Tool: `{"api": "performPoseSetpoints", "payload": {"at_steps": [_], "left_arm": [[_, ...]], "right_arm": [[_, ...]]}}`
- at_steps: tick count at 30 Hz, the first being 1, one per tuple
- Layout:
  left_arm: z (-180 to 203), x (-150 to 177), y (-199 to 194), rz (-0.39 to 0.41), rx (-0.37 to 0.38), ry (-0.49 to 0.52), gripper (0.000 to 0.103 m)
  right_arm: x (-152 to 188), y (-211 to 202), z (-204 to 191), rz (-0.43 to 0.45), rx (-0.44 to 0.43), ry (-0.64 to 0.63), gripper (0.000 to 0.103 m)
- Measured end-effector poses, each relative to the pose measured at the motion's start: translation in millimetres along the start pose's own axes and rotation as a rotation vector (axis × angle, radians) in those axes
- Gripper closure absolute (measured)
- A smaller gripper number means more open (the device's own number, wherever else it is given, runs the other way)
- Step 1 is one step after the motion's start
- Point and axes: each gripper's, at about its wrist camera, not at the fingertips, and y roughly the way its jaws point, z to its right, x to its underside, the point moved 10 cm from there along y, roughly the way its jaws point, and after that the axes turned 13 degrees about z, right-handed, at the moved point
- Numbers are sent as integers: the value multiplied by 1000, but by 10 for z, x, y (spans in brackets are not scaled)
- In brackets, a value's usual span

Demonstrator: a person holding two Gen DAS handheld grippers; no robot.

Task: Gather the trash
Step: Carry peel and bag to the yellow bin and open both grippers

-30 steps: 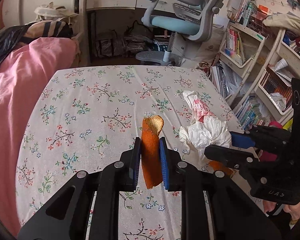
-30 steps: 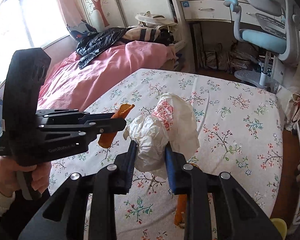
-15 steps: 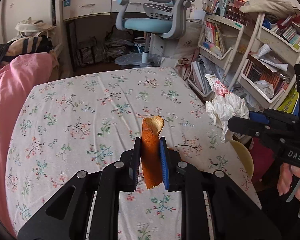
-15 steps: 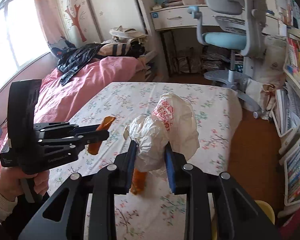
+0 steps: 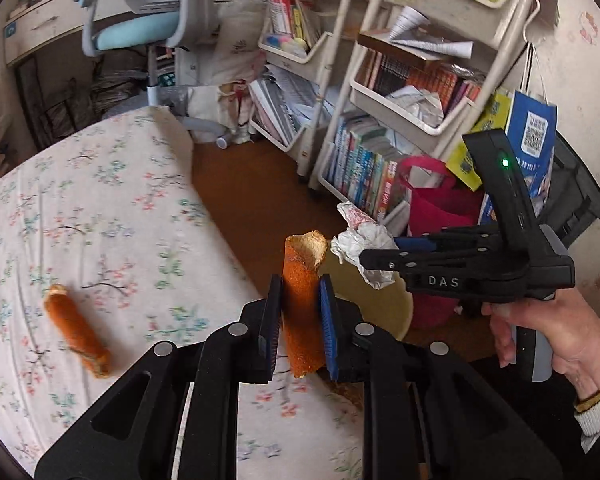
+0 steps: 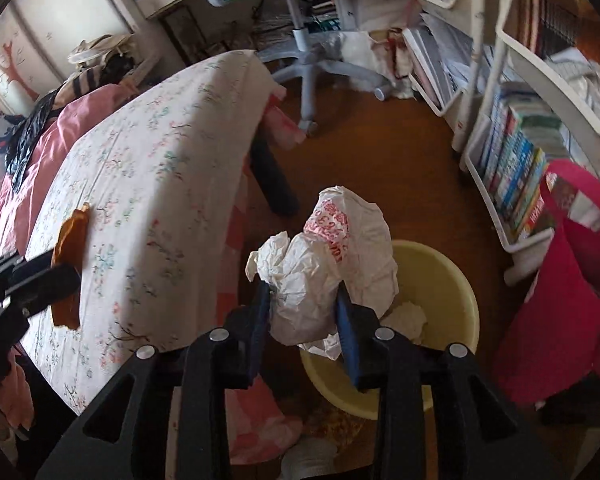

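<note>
Holding two pieces of trash above a yellow bin on the floor beside the cloth-covered surface.

Item 1, right gripper: crumpled white bag with red print between the jaws. The jaws are opening; the pads still flank the bag and seem to touch its sides. The bag hangs over the near rim of the bin, partly above its mouth. White paper already lies inside.

Item 2, left gripper: orange peel, upright, clenched between the jaws. It hovers past the edge of the surface, beside the bag, with the bin's rim just behind.

Item 3: second peel, lying loose on the surface, well apart from both grippers. Not yet collected.

Step in hand, as judged: dropping the bag into the bin.
- Bring the bag a little further over the middle of the bin; at present part of it overhangs the rim and could slide down outside.
- Let the jaws part fully; thin plastic may cling to a pad, so a small shake may be needed.
- Keep the left gripper clear of the right until the bag has gone, then move the peel over the mouth and let it go.
- Peel is light and curled; release low to stop it bouncing off the rim.
</note>
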Motion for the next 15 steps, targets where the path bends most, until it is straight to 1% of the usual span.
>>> {"api": "performPoseSetpoints", "payload": {"at_steps": [3, 5, 7, 8, 9, 10, 11, 12, 13, 15], "left_arm": [[261, 111, 301, -41, 15, -39, 86], [413, 166, 514, -66, 20, -58, 86], [530, 223, 701, -96, 36, -72, 82], [580, 244, 782, -110, 42, -74, 75], [605, 239, 831, -114, 44, -74, 64], [627, 226, 851, -112, 35, -70, 58], [627, 209, 838, -104, 24, -66, 48], [627, 174, 796, -90, 16, -60, 40], [620, 138, 747, -68, 6, -54, 37], [525, 33, 553, -11, -28, -42, 27]], "right_arm": [[-15, -73, 284, 21, 32, 92, 57], [-88, -174, 426, 68, 41, 159, 49], [-181, -295, 529, 130, 31, 220, 48], [-228, -355, 558, 160, 28, 241, 48], [-276, -411, 570, 190, 19, 255, 48], [-312, -453, 568, 214, 11, 262, 46], [-348, -490, 569, 235, 9, 264, 45], [-406, -500, 553, 252, -2, 264, 45], [-452, -529, 533, 273, -23, 268, 45], [-522, -563, 434, 298, -55, 256, 44]]}}
